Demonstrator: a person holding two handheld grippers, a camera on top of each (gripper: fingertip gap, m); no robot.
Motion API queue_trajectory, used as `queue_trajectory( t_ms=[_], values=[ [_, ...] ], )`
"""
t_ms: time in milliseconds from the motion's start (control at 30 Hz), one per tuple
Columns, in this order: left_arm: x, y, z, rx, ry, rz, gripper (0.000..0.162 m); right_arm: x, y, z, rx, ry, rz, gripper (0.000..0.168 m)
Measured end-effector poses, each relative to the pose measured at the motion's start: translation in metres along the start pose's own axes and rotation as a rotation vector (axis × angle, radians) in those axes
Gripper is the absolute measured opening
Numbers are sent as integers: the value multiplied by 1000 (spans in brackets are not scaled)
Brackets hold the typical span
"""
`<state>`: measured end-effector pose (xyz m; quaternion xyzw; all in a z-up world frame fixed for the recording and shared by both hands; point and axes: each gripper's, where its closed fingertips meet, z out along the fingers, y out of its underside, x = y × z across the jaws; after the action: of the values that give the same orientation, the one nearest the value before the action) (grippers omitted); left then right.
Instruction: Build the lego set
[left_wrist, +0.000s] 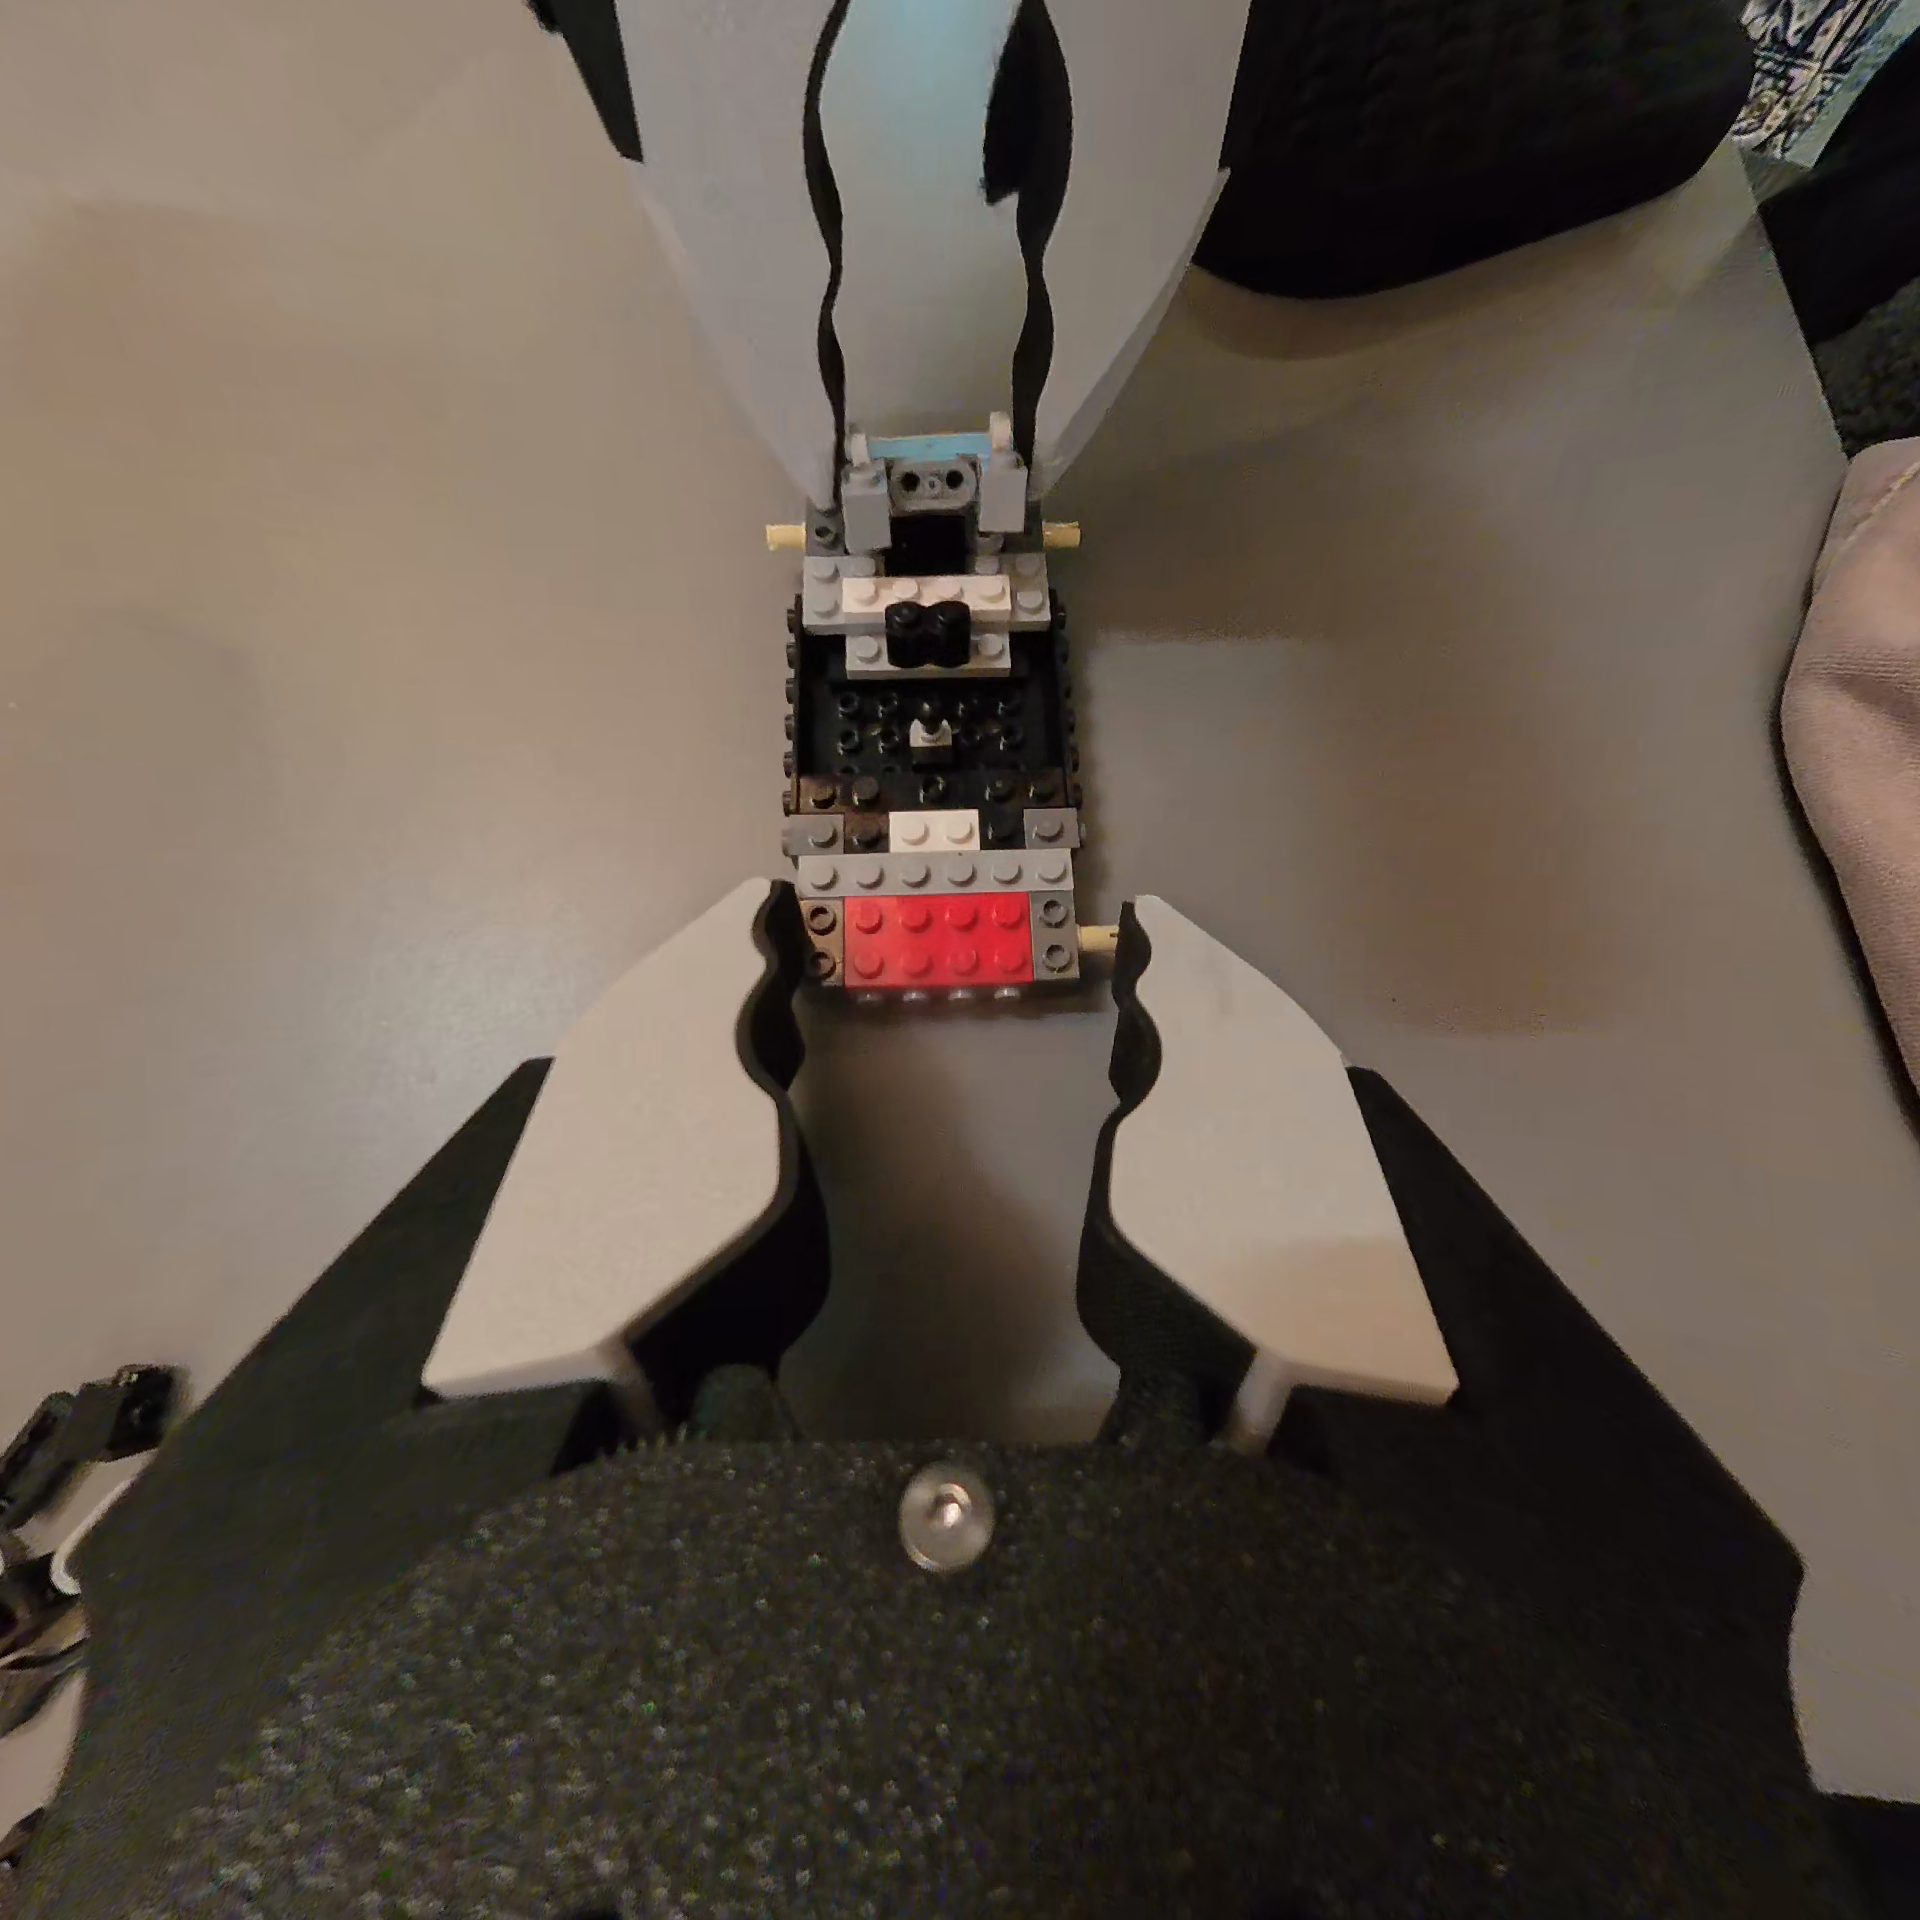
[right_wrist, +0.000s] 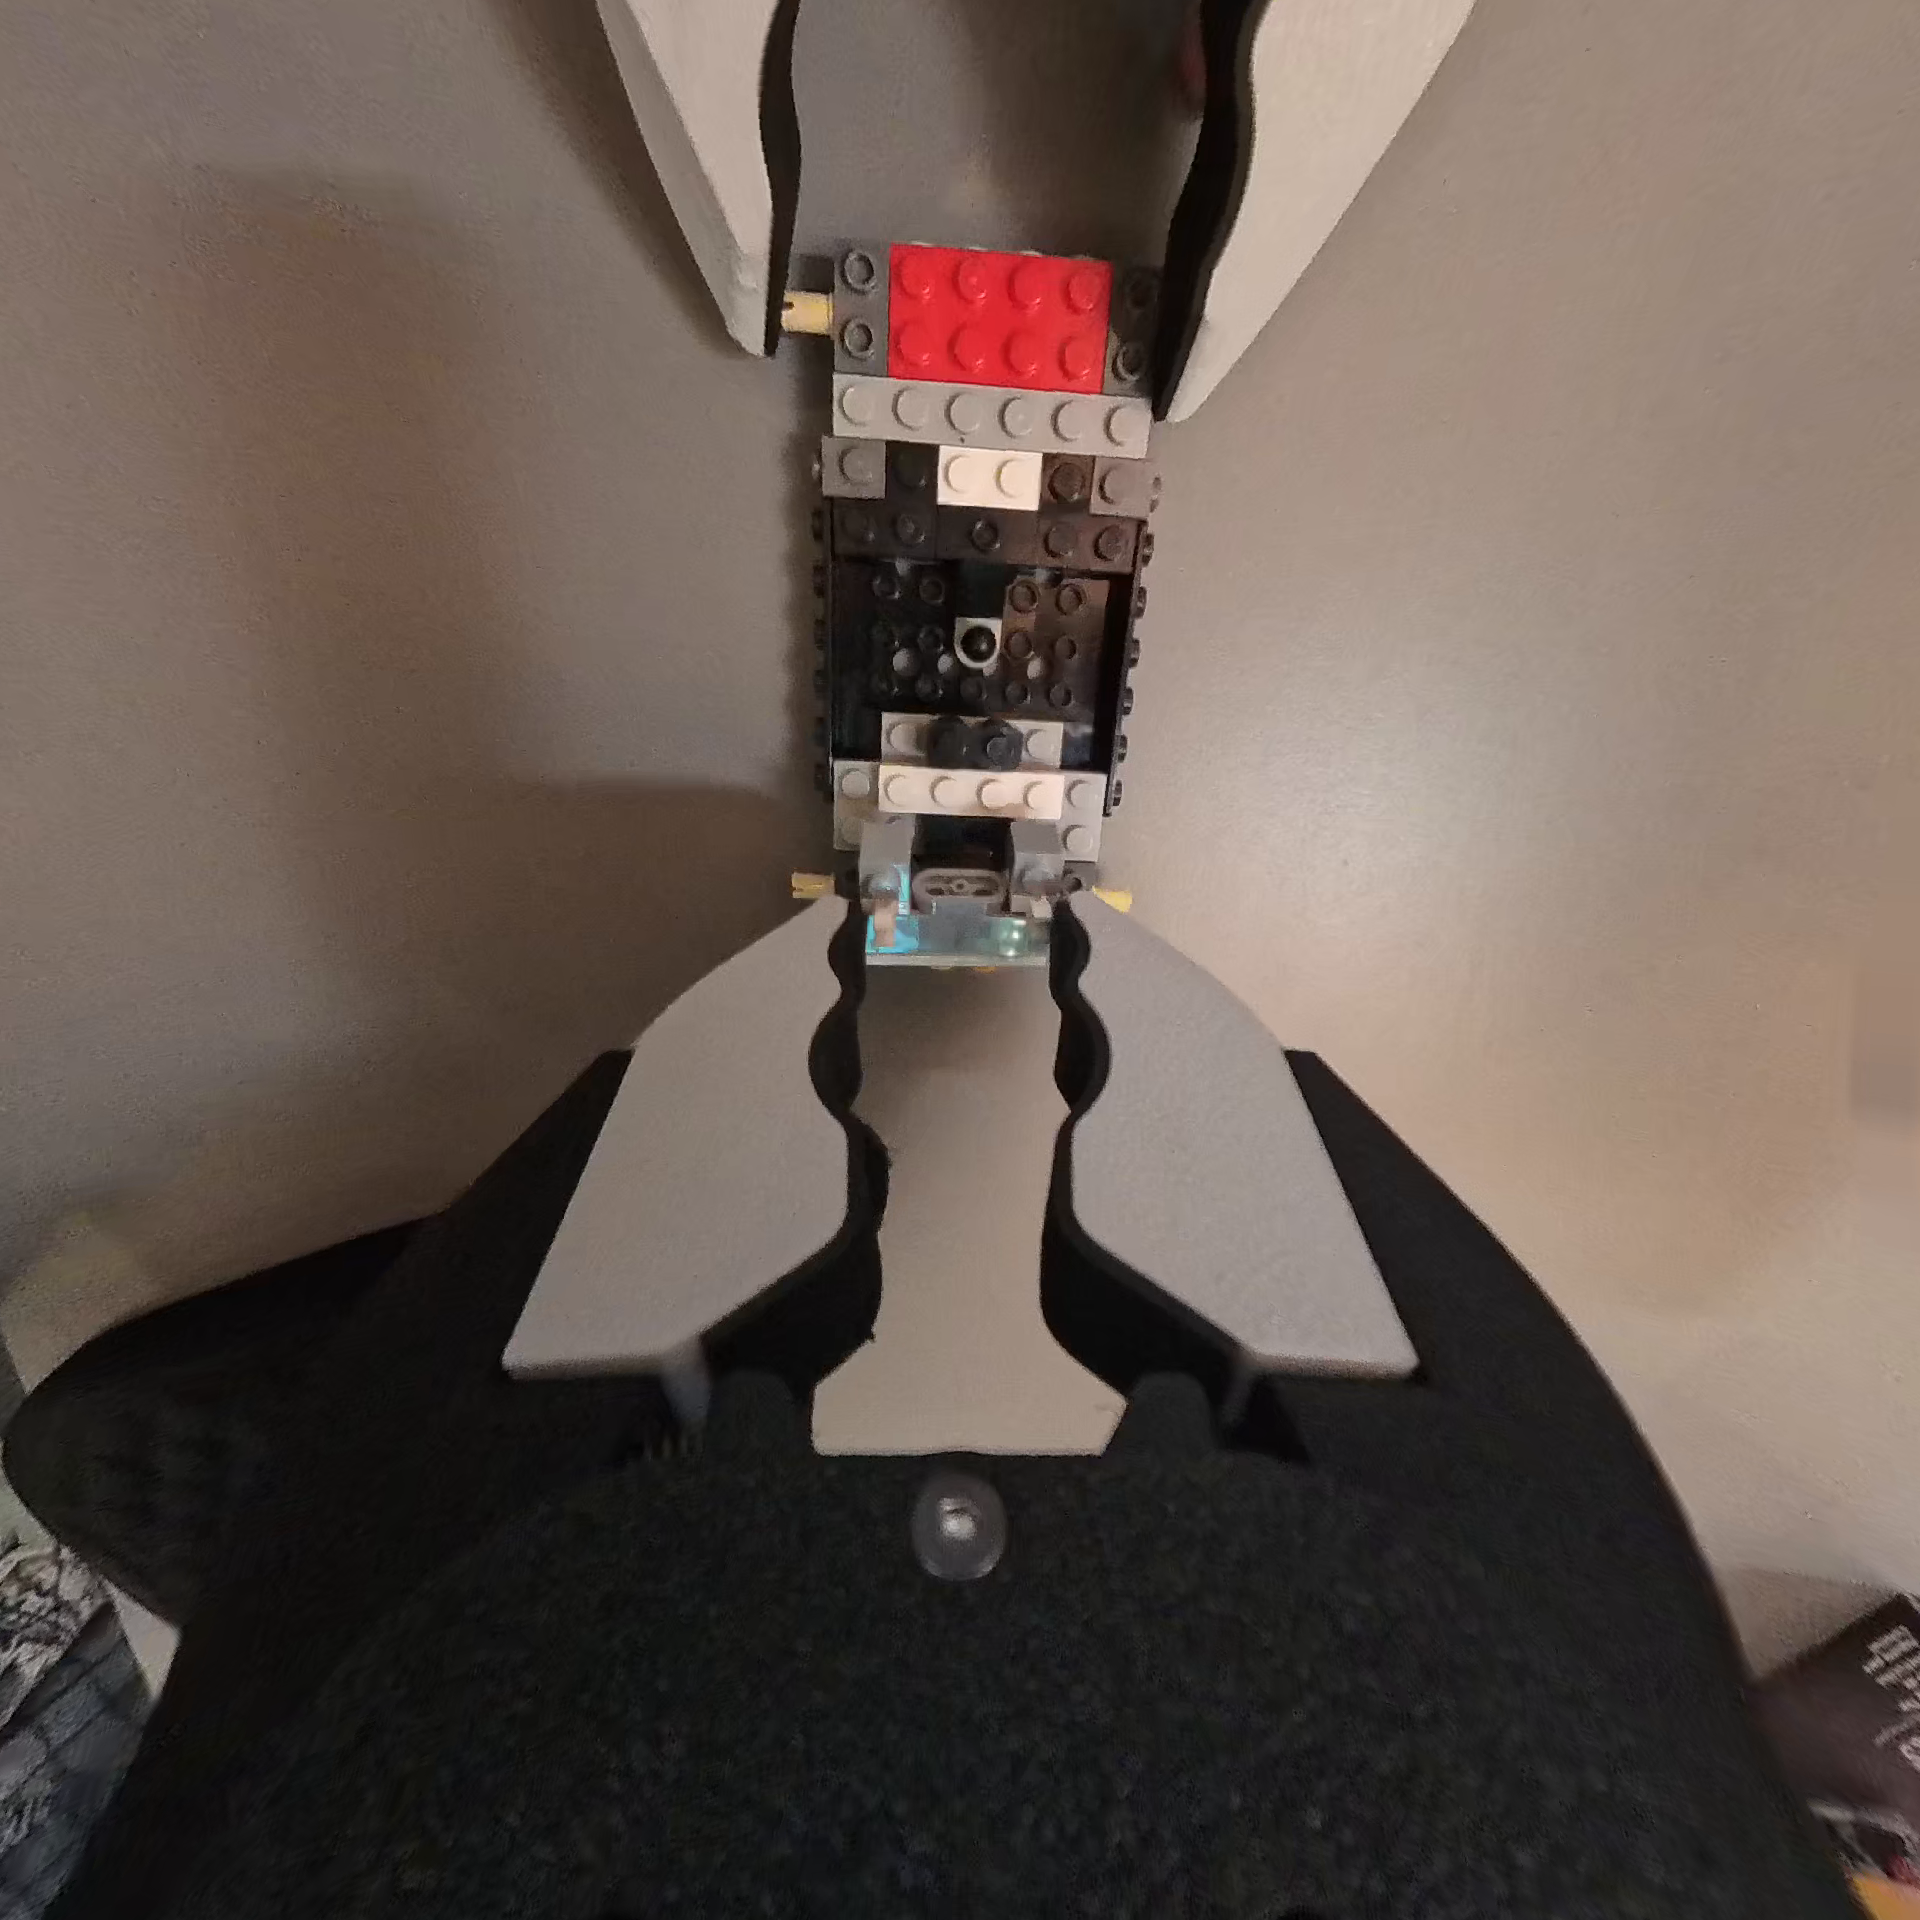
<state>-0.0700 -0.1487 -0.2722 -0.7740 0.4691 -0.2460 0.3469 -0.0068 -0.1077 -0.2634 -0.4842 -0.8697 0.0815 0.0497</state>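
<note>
- Left wrist view: a long, half-built toy car made of black, grey and white plastic bricks (left_wrist: 932, 748) lies flat on the smooth grey table (left_wrist: 364, 623).
- The left gripper (left_wrist: 940, 961), with white fingers and wavy black pads, is at the near end of the car. That end has a red brick with eight studs (left_wrist: 940, 940).
- Its jaws are open wide. The left tip is just beside the car's side. The right tip is next to a little tan peg (left_wrist: 1096, 937). I cannot tell if they press on the car.
- The right gripper (left_wrist: 932, 473) comes in from the far end of the car, with its tips at the grey and pale blue end pieces (left_wrist: 930, 449).
- Right wrist view: the right gripper (right_wrist: 956, 940) is at the near end of the car (right_wrist: 982, 623), and its jaws are partly open with a tip on each side of the blue end piece (right_wrist: 956, 940).
- The left gripper (right_wrist: 971, 343) is at the far end, one tip on each side of the red brick (right_wrist: 997, 317).
</note>
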Motion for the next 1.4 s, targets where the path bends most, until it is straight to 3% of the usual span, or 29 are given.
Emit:
queue_trajectory(
  t_ms=[300, 567, 967, 1400],
  values=[
    [0, -3, -1, 14, -8, 15, 57, 0, 6, -2, -230, -18, -4, 34],
    [0, -3, -1, 16, -6, 13, 57, 1, 7, -1, -300, -10, -4, 33],
    [-1, -2, -1, 7, -4, 12, 57, 1, 5, 0, -228, 6, 14, 34],
    [-1, -1, -1, 7, 1, 2, 57, 0, 5, -1, 19, 26, 81, 43]
  ],
)
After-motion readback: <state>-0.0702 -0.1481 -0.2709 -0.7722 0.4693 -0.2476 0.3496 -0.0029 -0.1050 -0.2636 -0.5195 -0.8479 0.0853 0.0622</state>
